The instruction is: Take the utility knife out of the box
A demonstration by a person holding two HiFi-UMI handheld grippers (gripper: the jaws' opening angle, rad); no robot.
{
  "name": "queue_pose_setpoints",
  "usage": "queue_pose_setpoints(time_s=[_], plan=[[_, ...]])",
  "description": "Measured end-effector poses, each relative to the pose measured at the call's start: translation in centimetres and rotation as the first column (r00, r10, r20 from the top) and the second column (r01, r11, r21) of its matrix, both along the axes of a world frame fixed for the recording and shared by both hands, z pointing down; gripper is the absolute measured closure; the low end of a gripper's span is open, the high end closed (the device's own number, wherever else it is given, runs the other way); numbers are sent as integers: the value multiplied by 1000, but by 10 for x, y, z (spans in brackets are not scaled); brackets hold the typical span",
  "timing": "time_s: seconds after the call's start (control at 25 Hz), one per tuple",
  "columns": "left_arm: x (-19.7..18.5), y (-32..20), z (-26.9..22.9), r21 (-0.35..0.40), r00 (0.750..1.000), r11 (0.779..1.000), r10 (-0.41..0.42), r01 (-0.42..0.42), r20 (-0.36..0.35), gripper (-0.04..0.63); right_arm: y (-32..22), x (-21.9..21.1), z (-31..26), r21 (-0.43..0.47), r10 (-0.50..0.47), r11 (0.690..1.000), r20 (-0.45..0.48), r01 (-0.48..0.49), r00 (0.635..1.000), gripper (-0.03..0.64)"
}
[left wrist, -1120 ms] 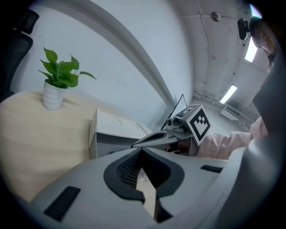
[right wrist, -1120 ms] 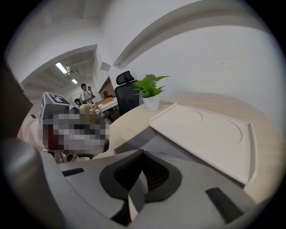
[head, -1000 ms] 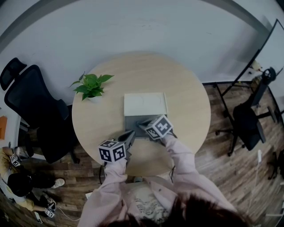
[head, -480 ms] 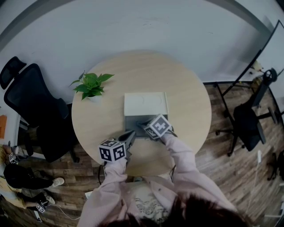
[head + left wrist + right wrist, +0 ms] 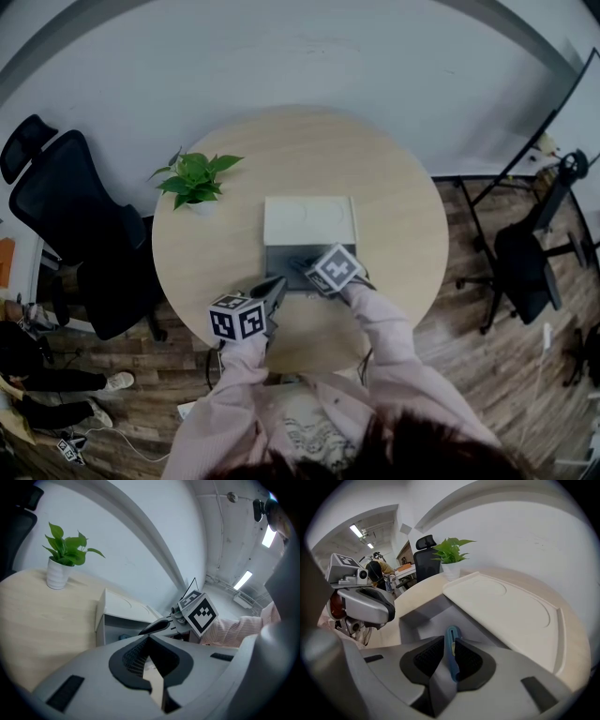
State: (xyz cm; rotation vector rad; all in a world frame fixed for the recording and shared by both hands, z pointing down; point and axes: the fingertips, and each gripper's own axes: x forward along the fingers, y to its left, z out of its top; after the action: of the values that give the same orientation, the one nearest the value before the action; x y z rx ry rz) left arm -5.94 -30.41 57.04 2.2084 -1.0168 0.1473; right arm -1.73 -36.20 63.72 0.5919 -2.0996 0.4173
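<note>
A box (image 5: 278,257) with a grey inside sits mid-table, its cream lid (image 5: 309,220) lying open at the far side. The blue utility knife (image 5: 451,651) lies on the box floor. My right gripper (image 5: 302,267) reaches down into the box. Its jaws have just been opening and now straddle the knife (image 5: 450,657) without pressing on it. My left gripper (image 5: 272,289) rests low at the box's near left corner, its tips (image 5: 149,641) meeting with nothing between them. From the left gripper view the right gripper's marker cube (image 5: 199,613) shows over the box.
A potted plant (image 5: 192,180) stands on the round wooden table (image 5: 394,187) left of the box. A black office chair (image 5: 75,225) is beside the table at left, another chair (image 5: 525,262) at right. A person (image 5: 37,380) is low on the floor at far left.
In the head view both grippers hold nearly the same places. The person on the floor at lower left has shifted position.
</note>
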Motion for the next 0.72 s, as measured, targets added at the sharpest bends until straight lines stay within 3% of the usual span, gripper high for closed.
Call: queue_pose_setpoints(time_s=[0.52, 0.72], plan=[[-4, -1, 6, -19, 1000, 1000, -11, 11, 1, 589, 1, -5, 8, -4, -18, 1000, -15, 18, 1000, 438], [-5, 0, 9, -28, 1000, 1000, -12, 12, 3, 589, 4, -7, 12, -20, -22, 1000, -24, 21, 999, 433]])
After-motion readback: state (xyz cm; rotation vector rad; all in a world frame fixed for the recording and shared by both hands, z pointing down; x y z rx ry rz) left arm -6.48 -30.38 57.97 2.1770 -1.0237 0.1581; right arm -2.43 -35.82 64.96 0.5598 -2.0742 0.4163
